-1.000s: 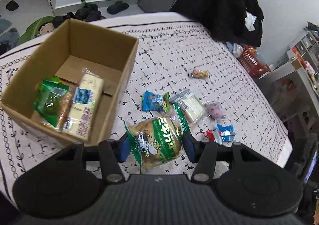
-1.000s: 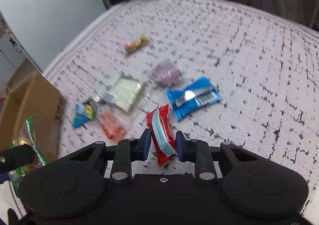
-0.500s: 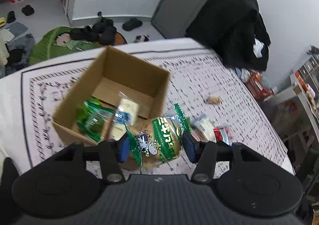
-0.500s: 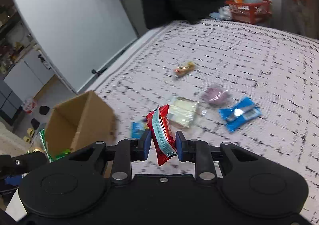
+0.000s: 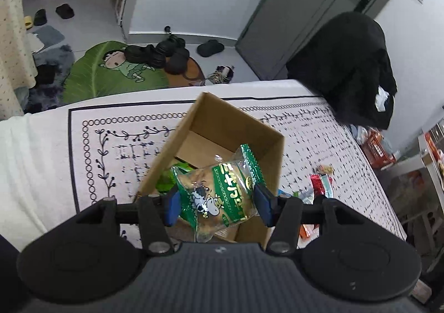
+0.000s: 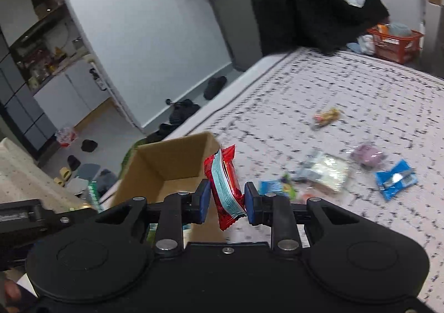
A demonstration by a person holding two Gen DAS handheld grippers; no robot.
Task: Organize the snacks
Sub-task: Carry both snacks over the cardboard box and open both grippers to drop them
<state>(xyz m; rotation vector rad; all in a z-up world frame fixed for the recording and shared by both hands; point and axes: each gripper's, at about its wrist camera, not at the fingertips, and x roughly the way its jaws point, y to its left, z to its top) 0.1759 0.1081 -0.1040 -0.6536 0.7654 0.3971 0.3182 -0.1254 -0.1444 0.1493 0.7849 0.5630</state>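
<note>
My left gripper [image 5: 216, 205] is shut on a green cow-print snack bag [image 5: 219, 191] and hangs over the open cardboard box [image 5: 222, 116]. Green packets [image 5: 166, 180] lie inside that box, partly hidden by the bag. My right gripper [image 6: 225, 203] is shut on a red snack packet [image 6: 224, 182], held up beside the cardboard box [image 6: 172, 157], just right of its near corner. The red snack packet [image 5: 320, 182] also shows at the right of the left wrist view. Loose snacks remain on the patterned cloth: a blue packet [image 6: 395, 178], a pink one [image 6: 366, 155], a clear white one [image 6: 327, 170].
A small orange candy [image 6: 326, 116] lies farther out on the cloth [image 6: 360, 85]. A black coat [image 5: 347, 63] hangs past the bed's far corner, with a red basket [image 6: 394, 44] beside it. Shoes and a green mat [image 5: 111, 74] lie on the floor beyond the box.
Both grippers have risen and swung left toward the box. The green bag now hangs over the box opening, and the red packet has come up next to the box's near corner.
</note>
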